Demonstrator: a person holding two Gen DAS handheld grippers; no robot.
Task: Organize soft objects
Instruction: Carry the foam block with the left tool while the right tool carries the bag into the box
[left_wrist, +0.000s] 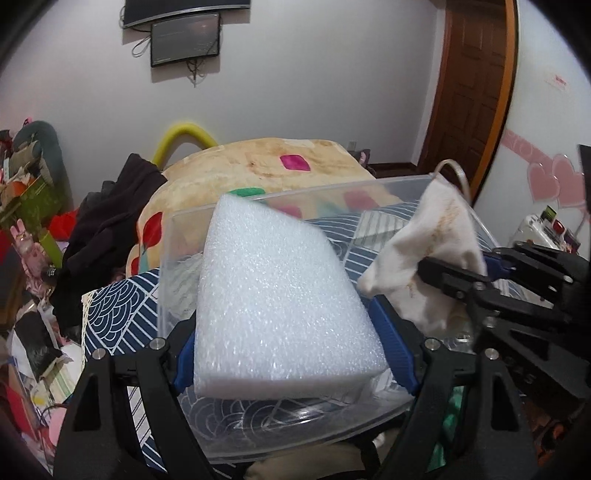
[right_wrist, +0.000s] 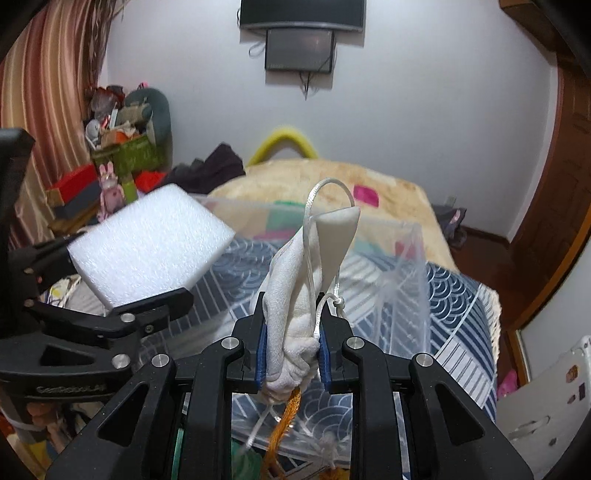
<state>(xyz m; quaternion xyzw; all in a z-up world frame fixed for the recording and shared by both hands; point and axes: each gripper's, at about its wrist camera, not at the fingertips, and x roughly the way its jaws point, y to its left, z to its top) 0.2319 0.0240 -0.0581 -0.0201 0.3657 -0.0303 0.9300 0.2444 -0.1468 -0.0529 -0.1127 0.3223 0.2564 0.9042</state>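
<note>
My left gripper (left_wrist: 288, 354) is shut on a white foam block (left_wrist: 277, 302) and holds it over the clear plastic bin (left_wrist: 258, 435). The block also shows at the left of the right wrist view (right_wrist: 147, 247). My right gripper (right_wrist: 291, 354) is shut on a white cloth pouch (right_wrist: 295, 306) with a white cord and an orange tassel, above the bin (right_wrist: 406, 266). In the left wrist view the pouch (left_wrist: 432, 251) hangs at the bin's right side, with the right gripper's fingers (left_wrist: 450, 280) clamped on it.
The bin rests on a blue and white patterned cloth (left_wrist: 110, 317) over a bed with a beige blanket (left_wrist: 258, 162). Dark clothes (left_wrist: 110, 221) and cluttered boxes (right_wrist: 110, 155) lie to the left. A wooden door (left_wrist: 469, 85) is at the right.
</note>
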